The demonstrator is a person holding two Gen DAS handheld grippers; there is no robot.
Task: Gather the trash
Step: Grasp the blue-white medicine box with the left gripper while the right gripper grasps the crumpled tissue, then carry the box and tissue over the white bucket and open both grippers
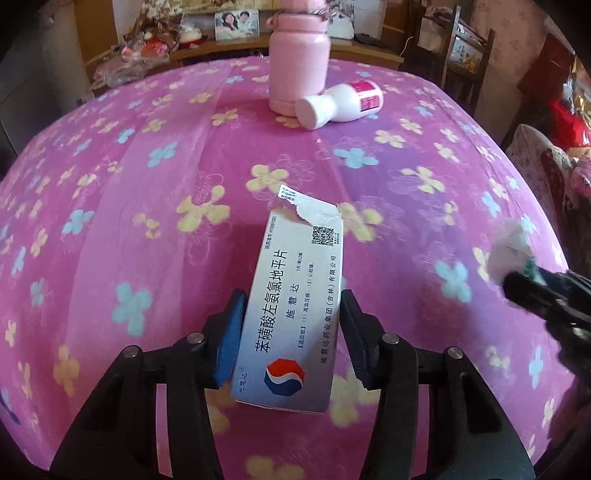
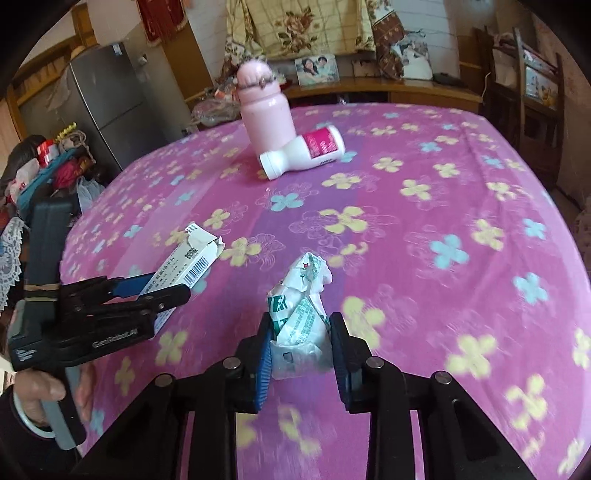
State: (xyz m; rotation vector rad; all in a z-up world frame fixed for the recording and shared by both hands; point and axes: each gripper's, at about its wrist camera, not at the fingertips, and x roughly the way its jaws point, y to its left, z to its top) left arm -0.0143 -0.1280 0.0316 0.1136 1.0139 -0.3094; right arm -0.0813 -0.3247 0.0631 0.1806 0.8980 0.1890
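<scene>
A white medicine box [image 1: 291,266] with a torn flap sits between the pads of my left gripper [image 1: 293,295], which is shut on its long sides. In the right wrist view the box [image 2: 192,254] tilts up off the flowered pink tablecloth [image 2: 424,221] in the left gripper [image 2: 173,291]. My right gripper [image 2: 301,319] is shut on a crumpled white and green wrapper [image 2: 303,306]. The left wrist view shows that wrapper [image 1: 509,251] blurred at the right gripper's [image 1: 517,284] tip. A white pill bottle [image 1: 343,103] [image 2: 306,151] lies on its side farther back.
A tall pink flask [image 1: 299,62] [image 2: 264,110] stands just behind the lying bottle. Past the table are a grey fridge [image 2: 107,110], a wooden chair [image 2: 535,92], a shelf with a photo frame [image 1: 236,24], and piled clutter [image 2: 55,166] at left. A hand [image 2: 44,391] holds the left gripper.
</scene>
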